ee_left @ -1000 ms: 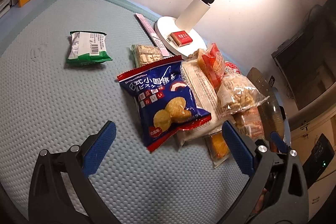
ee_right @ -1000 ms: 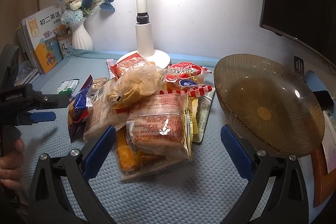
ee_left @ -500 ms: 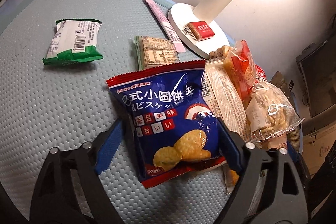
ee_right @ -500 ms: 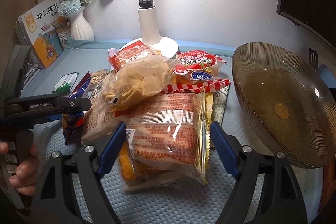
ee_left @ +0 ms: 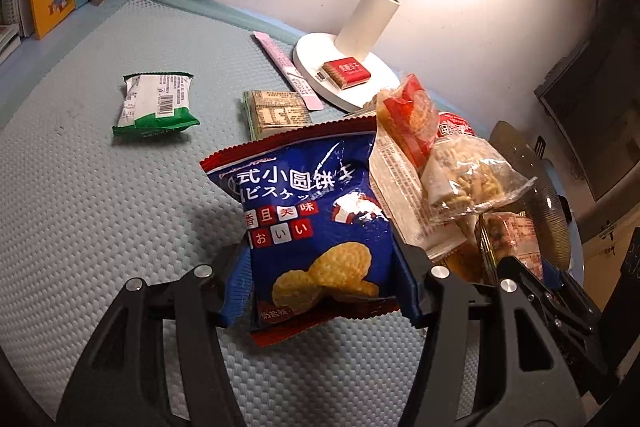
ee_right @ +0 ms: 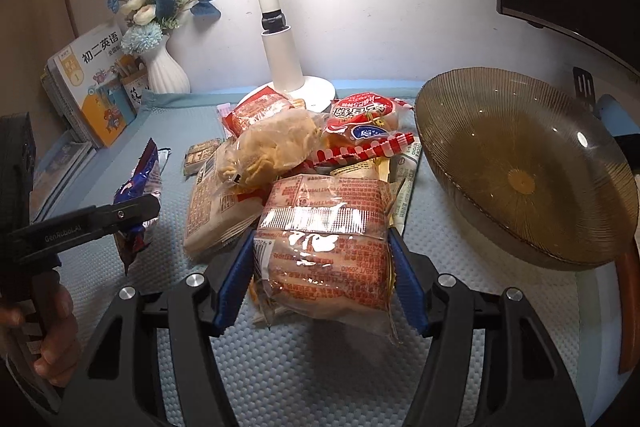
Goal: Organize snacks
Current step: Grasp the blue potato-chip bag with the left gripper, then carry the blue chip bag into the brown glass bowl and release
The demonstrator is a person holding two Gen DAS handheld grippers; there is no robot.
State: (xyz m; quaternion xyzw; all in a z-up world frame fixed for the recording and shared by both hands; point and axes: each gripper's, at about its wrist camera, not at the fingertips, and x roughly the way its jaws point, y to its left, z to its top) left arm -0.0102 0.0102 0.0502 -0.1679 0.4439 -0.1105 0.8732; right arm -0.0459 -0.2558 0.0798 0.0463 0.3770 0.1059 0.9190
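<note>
Your left gripper (ee_left: 320,287) pinches the blue biscuit bag (ee_left: 310,215); your right gripper (ee_right: 318,283) squeezes the clear bread pack (ee_right: 324,247). Both are light, crinkly and crushable: hold them by the sides, gently.

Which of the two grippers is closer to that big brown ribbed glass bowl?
Right. The right gripper, gripping a clear red-printed snack pack, sits beside the brown ribbed glass bowl; the left gripper is across the snack pile, holding the blue biscuit bag.

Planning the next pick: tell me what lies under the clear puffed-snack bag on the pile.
The clear puffed-snack bag rests on a pale printed wrapper and a red packet. Anything deeper is covered.
</note>
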